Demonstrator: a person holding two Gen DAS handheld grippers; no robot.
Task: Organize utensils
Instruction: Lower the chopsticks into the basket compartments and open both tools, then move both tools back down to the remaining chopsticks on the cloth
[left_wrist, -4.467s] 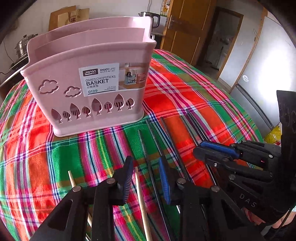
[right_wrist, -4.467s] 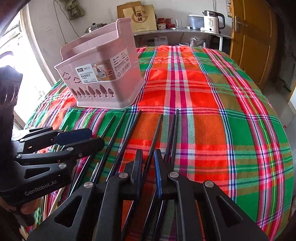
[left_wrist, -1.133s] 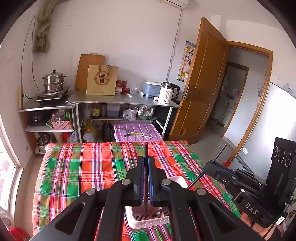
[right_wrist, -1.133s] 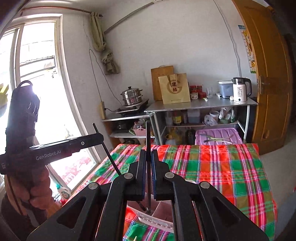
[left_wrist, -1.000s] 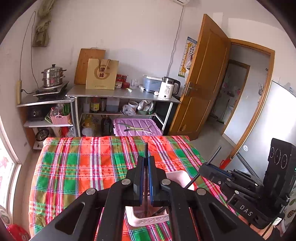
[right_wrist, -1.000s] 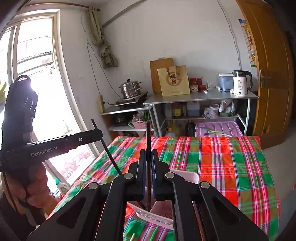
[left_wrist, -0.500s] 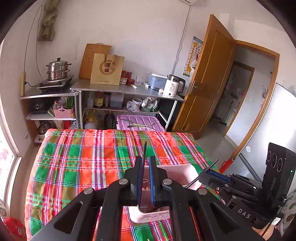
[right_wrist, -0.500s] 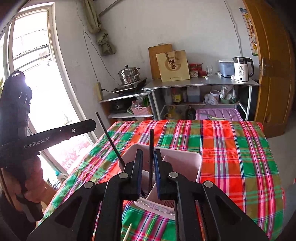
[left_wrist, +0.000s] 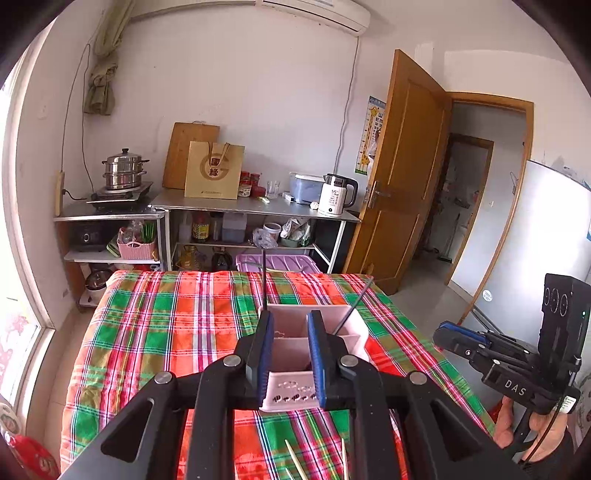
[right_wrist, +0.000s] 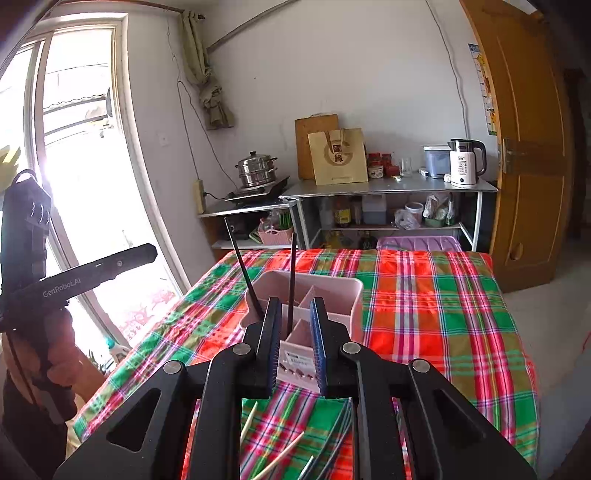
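Observation:
A pink divided basket (left_wrist: 351, 334) (right_wrist: 341, 291) stands on the plaid tablecloth (left_wrist: 166, 332). Two dark chopsticks lean upright in it, one on the left (left_wrist: 264, 280) (right_wrist: 243, 269) and one further right (left_wrist: 355, 304) (right_wrist: 292, 275). My left gripper (left_wrist: 288, 350) hovers just in front of the basket; its jaws are opening and nothing is between them. My right gripper (right_wrist: 294, 343) is also in front of the basket, open and empty. Each gripper shows in the other's view, the right gripper (left_wrist: 456, 334) and the left gripper (right_wrist: 110, 262). Pale wooden chopsticks (right_wrist: 248, 421) (left_wrist: 295, 456) lie on the cloth below.
Behind the table stand a metal shelf (left_wrist: 258, 208) with a kettle (left_wrist: 334, 195), a paper bag and a steamer pot, plus a purple bin (left_wrist: 284, 262). An open wooden door (left_wrist: 402, 177) is at the right and a window (right_wrist: 81, 166) at the left.
Both grippers let go of the dark chopsticks, which now stand free in the basket. Both jaws have spread, and both grippers have drawn back from the basket.

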